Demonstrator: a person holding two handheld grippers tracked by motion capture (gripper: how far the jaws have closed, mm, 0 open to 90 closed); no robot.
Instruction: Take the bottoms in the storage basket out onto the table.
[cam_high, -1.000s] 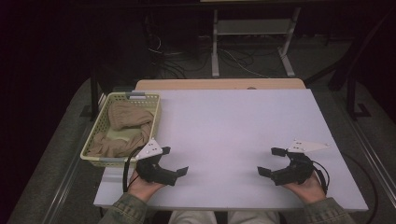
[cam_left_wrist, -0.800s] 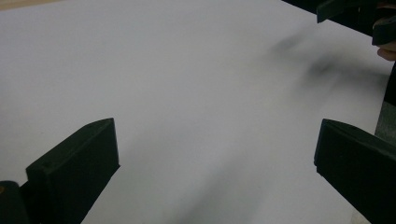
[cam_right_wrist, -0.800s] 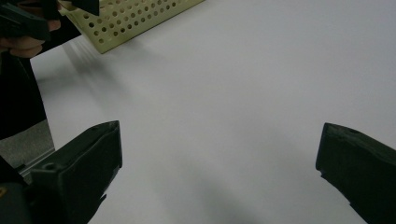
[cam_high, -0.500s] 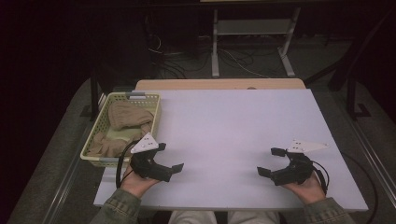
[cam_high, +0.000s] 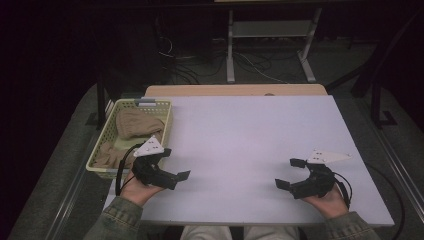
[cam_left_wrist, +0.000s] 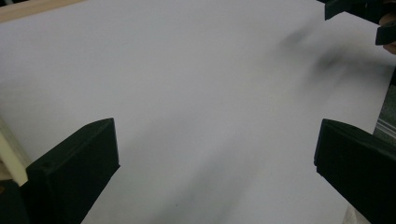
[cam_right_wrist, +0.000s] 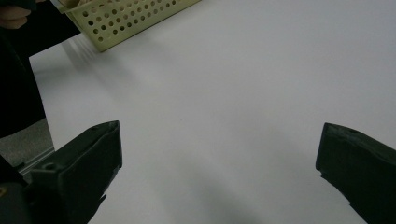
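At the far left of the white table (cam_high: 240, 135) sits a pale yellow perforated basket (cam_high: 103, 166) with tan folded cloths (cam_high: 135, 124) lying inside it. Just beside its near right corner, the left gripper (cam_high: 175, 164) hovers over the tabletop, jaws spread wide and holding nothing. Well across the bare surface, near the front right, the right gripper (cam_high: 289, 173) rests low, jaws likewise wide apart and empty, pointing leftward.

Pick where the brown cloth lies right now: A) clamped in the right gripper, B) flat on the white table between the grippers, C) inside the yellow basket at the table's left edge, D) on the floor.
C: the brown cloth lies bunched inside the yellow basket, and both grippers are open and hold nothing.
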